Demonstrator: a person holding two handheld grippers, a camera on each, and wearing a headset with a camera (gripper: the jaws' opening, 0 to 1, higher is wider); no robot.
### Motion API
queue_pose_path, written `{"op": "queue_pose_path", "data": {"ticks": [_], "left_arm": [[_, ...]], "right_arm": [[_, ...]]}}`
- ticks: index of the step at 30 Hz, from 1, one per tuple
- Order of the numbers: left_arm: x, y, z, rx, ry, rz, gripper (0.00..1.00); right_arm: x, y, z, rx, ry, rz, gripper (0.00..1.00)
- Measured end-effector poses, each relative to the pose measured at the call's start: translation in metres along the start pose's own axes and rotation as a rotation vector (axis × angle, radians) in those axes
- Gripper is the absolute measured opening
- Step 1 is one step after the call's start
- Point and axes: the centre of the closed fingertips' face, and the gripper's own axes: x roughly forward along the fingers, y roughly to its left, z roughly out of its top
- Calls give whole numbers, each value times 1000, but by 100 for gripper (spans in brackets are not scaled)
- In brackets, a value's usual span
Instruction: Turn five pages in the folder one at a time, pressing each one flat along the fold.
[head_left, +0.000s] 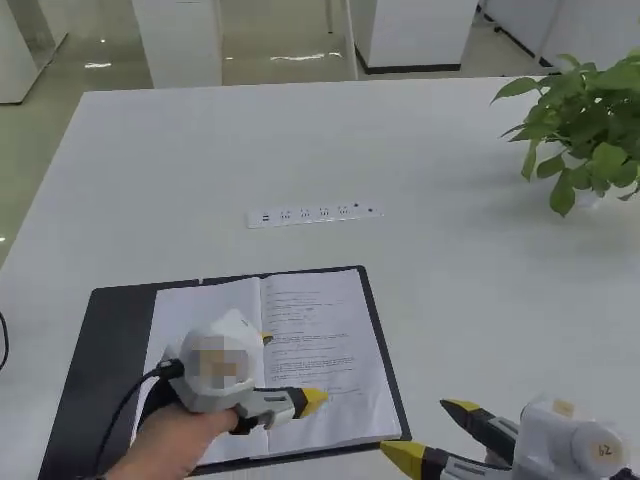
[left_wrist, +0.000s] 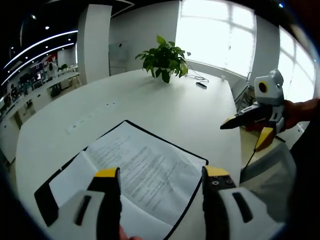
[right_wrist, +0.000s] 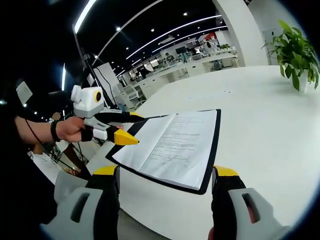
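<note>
The folder (head_left: 325, 345) lies open near the table's front edge, black cover under white printed pages, the right page flat. My left gripper (head_left: 290, 370), held by a hand, hovers open over the middle and lower right page with nothing between its fingers. In the left gripper view its jaws (left_wrist: 161, 172) frame the folder (left_wrist: 150, 157). My right gripper (head_left: 430, 432) is open off the folder's lower right corner, apart from it, also seen as the right gripper (left_wrist: 242, 135). In the right gripper view its jaws (right_wrist: 165, 171) face the folder (right_wrist: 182, 137) and the left gripper (right_wrist: 131, 128).
A white power strip (head_left: 313, 213) is set in the white table (head_left: 470, 280) beyond the folder. A potted plant (head_left: 585, 130) stands at the far right, also seen as the plant (left_wrist: 162, 60). A small dark object (left_wrist: 201, 85) lies near it.
</note>
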Motion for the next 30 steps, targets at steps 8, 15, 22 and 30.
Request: {"op": "queue_pose_path", "data": {"ticks": [8, 15, 22, 30], "left_arm": [[37, -14, 8, 33, 26, -59, 66], [68, -31, 1, 58, 71, -104, 69], [100, -48, -18, 54, 129, -123, 71], [121, -49, -39, 34, 189, -70, 73]], "right_arm": [[-6, -9, -1, 15, -10, -18, 75], [-9, -14, -2, 25, -19, -27, 76], [-12, -20, -4, 36, -29, -33, 75], [-18, -31, -10, 62, -38, -42, 75]]}}
